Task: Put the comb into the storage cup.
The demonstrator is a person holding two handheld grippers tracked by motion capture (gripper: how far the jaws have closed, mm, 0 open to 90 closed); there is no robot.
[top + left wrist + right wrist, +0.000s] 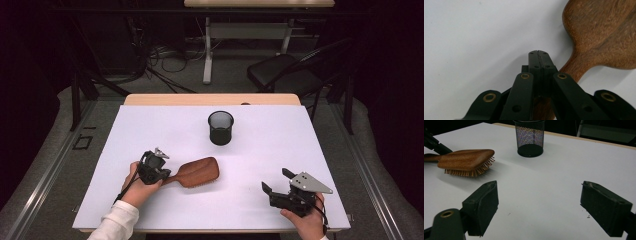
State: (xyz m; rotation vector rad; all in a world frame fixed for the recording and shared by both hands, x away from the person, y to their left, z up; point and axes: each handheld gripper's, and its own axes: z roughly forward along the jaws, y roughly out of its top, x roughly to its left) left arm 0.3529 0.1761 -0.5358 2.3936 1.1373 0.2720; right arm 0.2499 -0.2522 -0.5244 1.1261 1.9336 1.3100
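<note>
A wooden paddle hairbrush [197,172] lies bristles down on the white table top [280,140], left of centre, with its handle toward the left. My left gripper [164,172] is over that handle. In the left gripper view [539,52] its jaws are pressed together tip to tip, and the brush handle [571,71] runs underneath them. Nothing is visible between the jaws. My right gripper [274,179] rests near the front right edge, open and empty [539,186]. It points toward the brush [466,158] and a black mesh cup [530,137].
The black mesh cup [220,127] stands upright at the table's centre back, apparently empty. A dark chair [285,70] and a second table [250,30] are on the floor beyond the far edge, with cables beside them.
</note>
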